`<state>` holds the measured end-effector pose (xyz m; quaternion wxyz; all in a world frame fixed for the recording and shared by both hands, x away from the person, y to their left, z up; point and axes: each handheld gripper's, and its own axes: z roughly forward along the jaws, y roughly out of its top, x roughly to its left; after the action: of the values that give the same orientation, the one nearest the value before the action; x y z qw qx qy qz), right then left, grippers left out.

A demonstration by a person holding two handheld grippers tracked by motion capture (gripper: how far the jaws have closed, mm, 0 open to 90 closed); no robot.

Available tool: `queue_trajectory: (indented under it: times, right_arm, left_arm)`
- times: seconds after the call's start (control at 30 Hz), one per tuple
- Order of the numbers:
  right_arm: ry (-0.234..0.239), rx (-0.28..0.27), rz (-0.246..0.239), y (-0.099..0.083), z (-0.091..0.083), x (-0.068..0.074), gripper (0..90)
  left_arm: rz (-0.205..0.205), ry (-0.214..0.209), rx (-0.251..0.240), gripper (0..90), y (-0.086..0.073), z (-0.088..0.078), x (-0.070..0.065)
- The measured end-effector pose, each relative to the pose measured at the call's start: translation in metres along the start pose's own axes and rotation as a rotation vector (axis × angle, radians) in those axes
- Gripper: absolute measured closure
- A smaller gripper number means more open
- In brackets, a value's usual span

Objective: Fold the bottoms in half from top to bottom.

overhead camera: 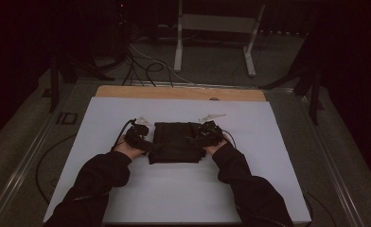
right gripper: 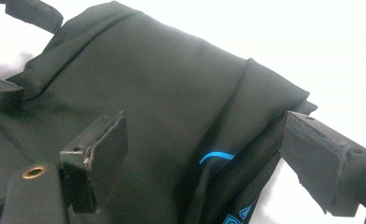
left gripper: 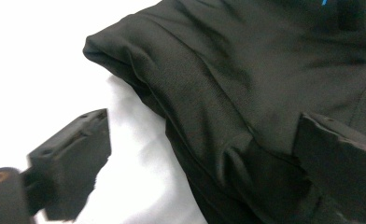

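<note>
Fingers of both grippers spread wide, pressing on nothing. Left gripper (overhead camera: 148,144) straddles the left edge of the folded black garment (overhead camera: 175,142); right gripper (overhead camera: 193,141) straddles its right edge. Garment lies flat mid-desk on the white desk (overhead camera: 269,142), nearer the far edge.

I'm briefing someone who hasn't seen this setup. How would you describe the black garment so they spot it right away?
Start at the white table top; in its middle, between the left gripper and the right gripper, lies the folded black garment. It is a flat dark rectangle of soft creased cloth, and the right gripper view shows a small bright blue mark near one edge.
</note>
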<state>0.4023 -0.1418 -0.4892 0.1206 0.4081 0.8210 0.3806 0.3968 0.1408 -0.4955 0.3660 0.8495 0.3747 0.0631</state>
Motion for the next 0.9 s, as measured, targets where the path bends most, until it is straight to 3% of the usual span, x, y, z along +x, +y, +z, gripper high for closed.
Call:
queue_trajectory:
  times: [0.2,0.33,0.63,0.9]
  right_arm:
    - [0.004,-0.025,-0.025,0.001,-0.005,0.002,13.0]
    - [0.016,-0.066,-0.046,0.004,-0.012,0.003,12.2]
    - [0.060,-0.097,-0.089,0.006,-0.021,0.007,10.9]
    - [0.093,-0.104,-0.130,0.002,-0.029,0.007,10.5]
  left_arm:
    - [0.003,-0.020,-0.056,0.7,0.001,-0.006,-0.002]
    - [0.001,-0.057,-0.083,0.7,0.003,-0.013,-0.003]
    - [0.036,-0.085,-0.065,0.0,0.002,-0.022,-0.006]
    - [0.057,-0.062,-0.076,0.0,-0.002,-0.031,-0.012]
